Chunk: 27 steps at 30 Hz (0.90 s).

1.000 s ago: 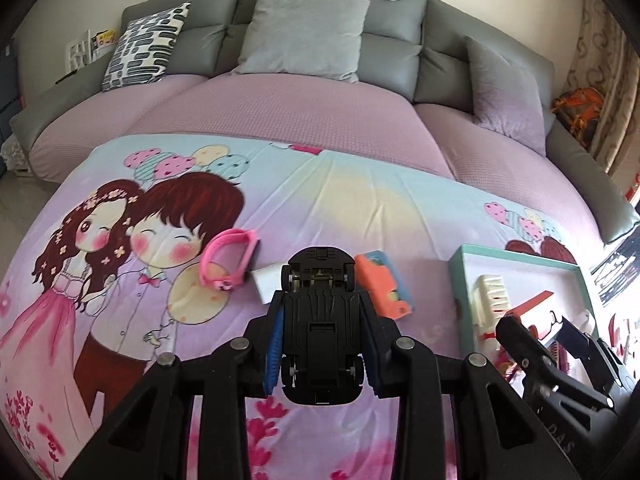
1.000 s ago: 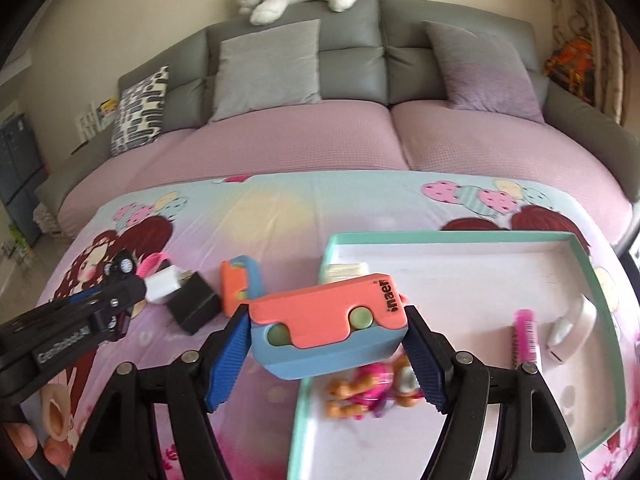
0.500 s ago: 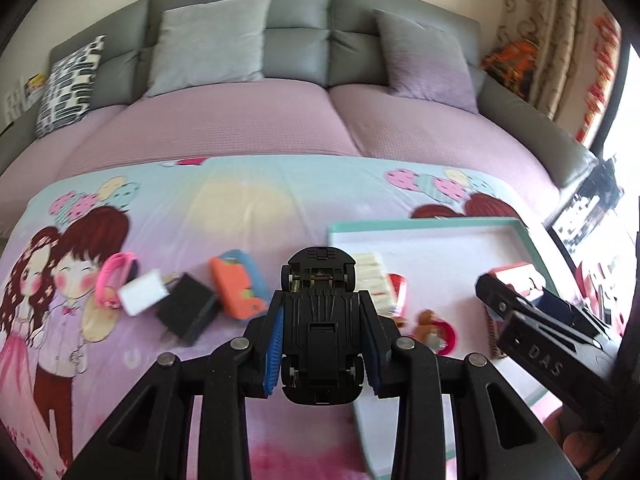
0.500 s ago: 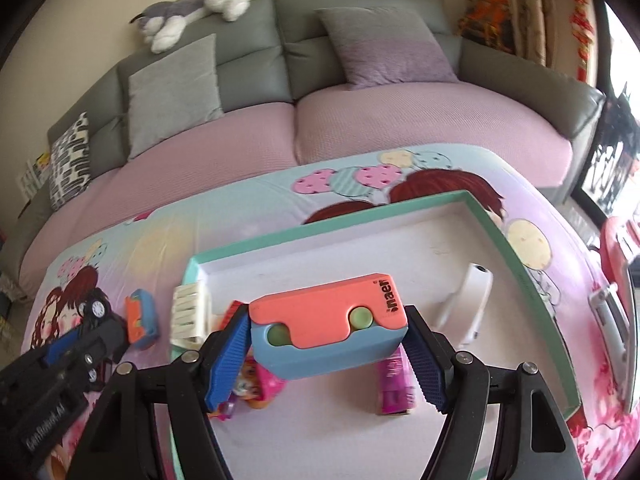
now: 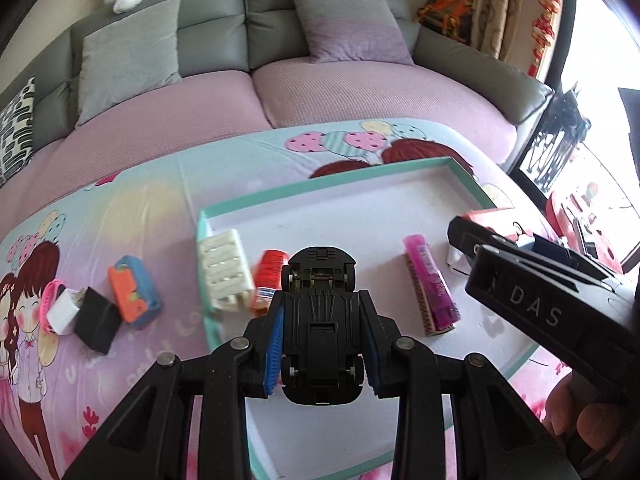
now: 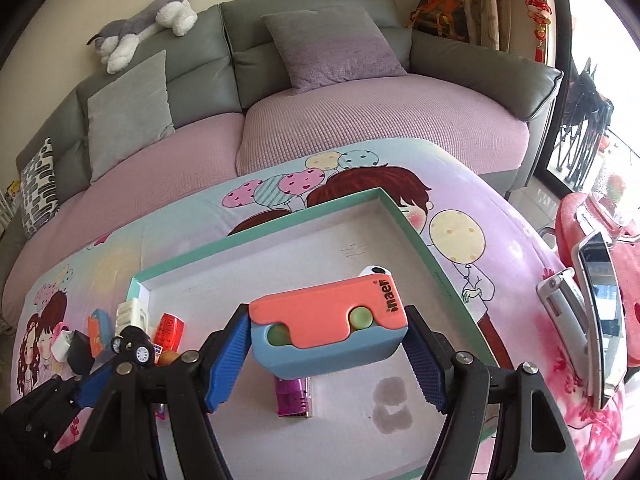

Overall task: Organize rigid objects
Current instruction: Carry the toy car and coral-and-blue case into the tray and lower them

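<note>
Both hands have swung from the cloth-covered desk to above the tray [image 5: 332, 192]. Left wrist view: left tongs [image 5: 320, 340] clamp a black toy car [image 5: 320, 320]. Right wrist view: right tongs [image 6: 328, 344] clamp an orange-and-blue case [image 6: 328, 328]; both look ready to set down.

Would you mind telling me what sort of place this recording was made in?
Most likely a home living room: a grey sofa with cushions, a plush dog on its backrest, and a cartoon-print cloth spread over the work surface.

Black plastic claw [image 5: 322, 340] frames with silver screws, ribbed blue pads [image 5: 274, 350], "DAS" lettering.
</note>
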Available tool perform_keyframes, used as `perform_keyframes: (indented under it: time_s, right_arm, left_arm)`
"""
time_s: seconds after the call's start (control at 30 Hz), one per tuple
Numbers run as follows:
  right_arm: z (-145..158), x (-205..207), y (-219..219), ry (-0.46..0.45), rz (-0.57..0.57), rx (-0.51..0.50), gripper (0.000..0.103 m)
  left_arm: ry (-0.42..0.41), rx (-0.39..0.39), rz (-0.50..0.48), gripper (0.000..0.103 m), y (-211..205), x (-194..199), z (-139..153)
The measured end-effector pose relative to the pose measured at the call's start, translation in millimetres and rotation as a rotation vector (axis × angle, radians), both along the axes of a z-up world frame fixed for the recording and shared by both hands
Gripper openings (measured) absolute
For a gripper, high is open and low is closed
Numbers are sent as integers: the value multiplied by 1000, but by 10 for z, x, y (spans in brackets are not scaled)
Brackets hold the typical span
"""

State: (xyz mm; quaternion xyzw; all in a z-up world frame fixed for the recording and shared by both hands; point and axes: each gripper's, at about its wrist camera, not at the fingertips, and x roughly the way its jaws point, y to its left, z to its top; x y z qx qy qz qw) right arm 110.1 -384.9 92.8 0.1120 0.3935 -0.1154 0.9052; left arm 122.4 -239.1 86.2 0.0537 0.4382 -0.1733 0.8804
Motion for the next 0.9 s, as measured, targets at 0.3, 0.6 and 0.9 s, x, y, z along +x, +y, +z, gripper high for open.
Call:
perform_keyframes:
  time_s: [0.3,0.6,0.9]
  right_arm:
    - [-76,13,-76,31,4,13,76]
    - [-177,69,18,76,39,-11,76]
    - [-260,99,3,116,31,-7,77]
  left_arm:
    - [20,18,-27,35,-166,-10,-76]
    - [33,35,-37,35,-223,5,-155]
    - [42,40,-36,44,-227,10,-172]
